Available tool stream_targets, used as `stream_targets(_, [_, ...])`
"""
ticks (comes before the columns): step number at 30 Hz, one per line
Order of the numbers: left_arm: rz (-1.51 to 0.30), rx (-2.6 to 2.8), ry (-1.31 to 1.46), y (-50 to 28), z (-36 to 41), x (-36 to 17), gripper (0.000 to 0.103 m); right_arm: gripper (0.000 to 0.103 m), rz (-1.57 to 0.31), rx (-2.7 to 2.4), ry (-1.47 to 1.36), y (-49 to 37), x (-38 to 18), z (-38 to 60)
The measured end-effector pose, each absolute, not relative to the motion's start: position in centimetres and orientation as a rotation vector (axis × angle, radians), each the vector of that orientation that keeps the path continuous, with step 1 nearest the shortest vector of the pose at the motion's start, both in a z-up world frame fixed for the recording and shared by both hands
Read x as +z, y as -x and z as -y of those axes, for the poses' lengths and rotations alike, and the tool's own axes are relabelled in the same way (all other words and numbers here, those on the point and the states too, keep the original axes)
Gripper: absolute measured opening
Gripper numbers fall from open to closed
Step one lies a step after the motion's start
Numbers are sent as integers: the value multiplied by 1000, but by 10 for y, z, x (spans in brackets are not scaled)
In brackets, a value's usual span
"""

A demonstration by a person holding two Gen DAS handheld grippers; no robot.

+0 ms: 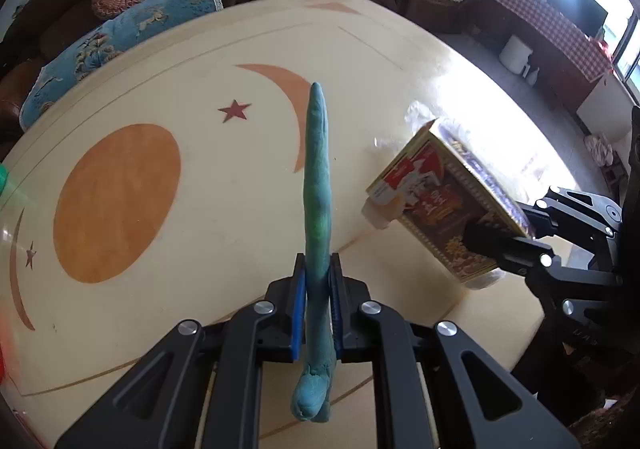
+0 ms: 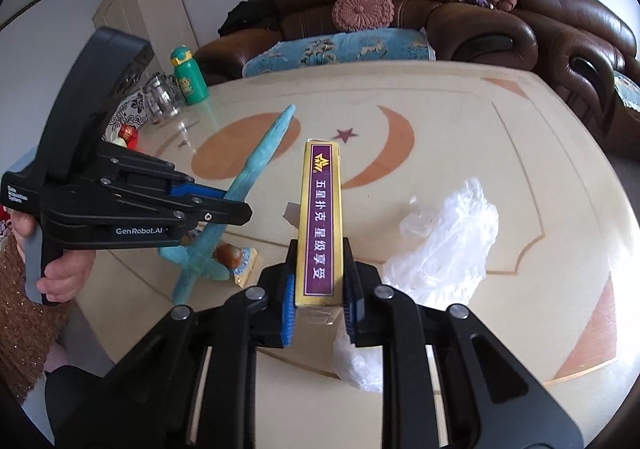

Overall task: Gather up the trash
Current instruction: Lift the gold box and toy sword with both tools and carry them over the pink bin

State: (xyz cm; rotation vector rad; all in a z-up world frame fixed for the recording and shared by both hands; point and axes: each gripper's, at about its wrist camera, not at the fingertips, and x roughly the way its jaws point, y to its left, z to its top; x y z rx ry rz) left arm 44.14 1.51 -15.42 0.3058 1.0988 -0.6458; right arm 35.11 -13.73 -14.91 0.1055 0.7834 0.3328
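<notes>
Left tongs [image 1: 318, 281] clamp a blue-green rolled strip [image 1: 318, 169]. Right tongs [image 2: 320, 289] clamp a yellow card box [image 2: 322, 217], both clear above the worktop [image 1: 220, 177].

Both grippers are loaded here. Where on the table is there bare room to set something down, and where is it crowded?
Bare: the table around the orange circle, star and crescent, toward the sofa. Crowded: the clear plastic bag on the right; the bottle, glass jar and clutter at the left corner.
</notes>
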Motion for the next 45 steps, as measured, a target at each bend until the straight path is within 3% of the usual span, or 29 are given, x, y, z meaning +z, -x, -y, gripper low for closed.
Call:
stream_targets(19, [-948, -579, -255, -396, -33, -89, 11, 20, -687, 244, -41, -319, -101, 142])
stream_targets(45, [-792, -555, -313, -212, -18, -24, 11, 20, -566, 161, 28, -171, -17, 143])
